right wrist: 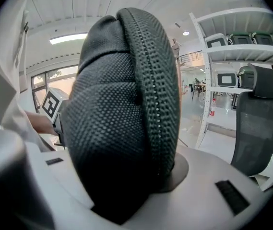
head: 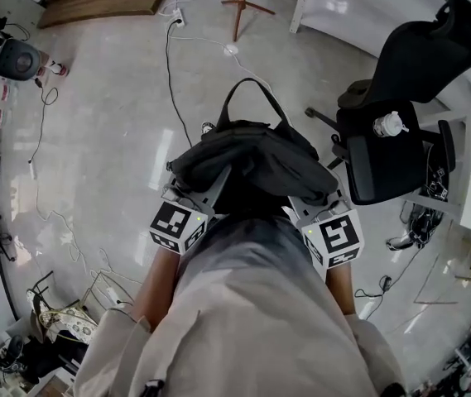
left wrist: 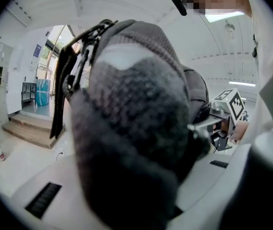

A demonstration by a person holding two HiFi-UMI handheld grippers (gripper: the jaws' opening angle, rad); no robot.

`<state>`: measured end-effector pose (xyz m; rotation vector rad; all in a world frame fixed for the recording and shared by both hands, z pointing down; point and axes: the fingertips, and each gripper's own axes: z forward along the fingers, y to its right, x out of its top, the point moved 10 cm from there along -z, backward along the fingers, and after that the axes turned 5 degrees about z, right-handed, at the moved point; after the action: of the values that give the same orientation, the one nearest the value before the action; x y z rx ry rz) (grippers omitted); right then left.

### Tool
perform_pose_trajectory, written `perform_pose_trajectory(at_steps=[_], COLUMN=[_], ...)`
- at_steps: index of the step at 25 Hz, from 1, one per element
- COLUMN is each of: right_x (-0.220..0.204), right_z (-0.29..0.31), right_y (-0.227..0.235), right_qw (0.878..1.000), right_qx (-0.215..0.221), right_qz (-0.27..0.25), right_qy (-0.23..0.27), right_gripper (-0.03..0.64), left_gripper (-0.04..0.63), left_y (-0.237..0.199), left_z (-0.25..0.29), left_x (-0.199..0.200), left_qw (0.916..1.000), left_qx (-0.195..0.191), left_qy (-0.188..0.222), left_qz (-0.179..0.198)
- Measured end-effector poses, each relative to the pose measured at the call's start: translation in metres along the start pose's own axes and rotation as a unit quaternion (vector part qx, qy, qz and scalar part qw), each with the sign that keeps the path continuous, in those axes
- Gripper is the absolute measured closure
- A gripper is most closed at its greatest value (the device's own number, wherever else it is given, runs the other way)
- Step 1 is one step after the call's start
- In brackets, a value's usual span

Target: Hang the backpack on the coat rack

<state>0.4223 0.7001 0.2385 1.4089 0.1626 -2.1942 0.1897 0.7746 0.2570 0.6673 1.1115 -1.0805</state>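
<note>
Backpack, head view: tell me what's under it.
Under the backpack, the left claw and right claw grip its fabric. Their tips and the floor directly beneath are covered by it.

Left hand-held gripper (head: 195, 197) and right hand-held gripper (head: 311, 211) hold black backpack (head: 247, 160) near chair (head: 401, 122)

The backpack (head: 252, 160) is black, its fabric a fine dotted weave crossed by a ribbed zip line. The marker cubes (head: 177, 226) are white with black square patterns, and the office chair (head: 409, 81) is black. The floor (head: 111, 114) is pale glossy grey, the coat rack (head: 239, 7) reddish brown, the person's coat (head: 252, 313) beige.
</note>
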Motion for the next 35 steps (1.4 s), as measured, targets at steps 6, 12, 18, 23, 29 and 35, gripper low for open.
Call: perform_pose_trajectory(at_steps=[6, 12, 18, 23, 29, 35], right_x=[0.012, 0.038, 0.060, 0.077, 0.105, 0.143], right_z=[0.023, 0.067, 0.109, 0.146, 0.194, 0.250], right_y=[0.009, 0.029, 0.044, 0.058, 0.071, 0.076], right_qw=[1.000, 0.999, 0.998, 0.997, 0.995, 0.995], right_qx=[-0.013, -0.010, -0.012, -0.022, -0.012, -0.003], right_qz=[0.011, 0.018, 0.028, 0.040, 0.049, 0.040], right_qy=[-0.020, -0.035, -0.052, -0.070, -0.085, -0.092], right_gripper=[0.474, 0.476, 0.476, 0.477, 0.477, 0.477], left_gripper=[0.482, 0.482, 0.482, 0.486, 0.488, 0.488], left_y=[-0.026, -0.071, -0.116, -0.152, -0.203, -0.266], left_z=[0.018, 0.040, 0.061, 0.081, 0.096, 0.103], left_x=[0.001, 0.010, 0.019, 0.026, 0.035, 0.048], left_qw=[0.9997, 0.9995, 0.9988, 0.9973, 0.9959, 0.9959], left_qx=[-0.012, -0.007, -0.021, -0.036, -0.042, -0.037], left_qy=[-0.012, -0.021, -0.032, -0.052, -0.063, -0.058], left_qz=[-0.016, -0.025, -0.029, -0.037, -0.049, -0.060])
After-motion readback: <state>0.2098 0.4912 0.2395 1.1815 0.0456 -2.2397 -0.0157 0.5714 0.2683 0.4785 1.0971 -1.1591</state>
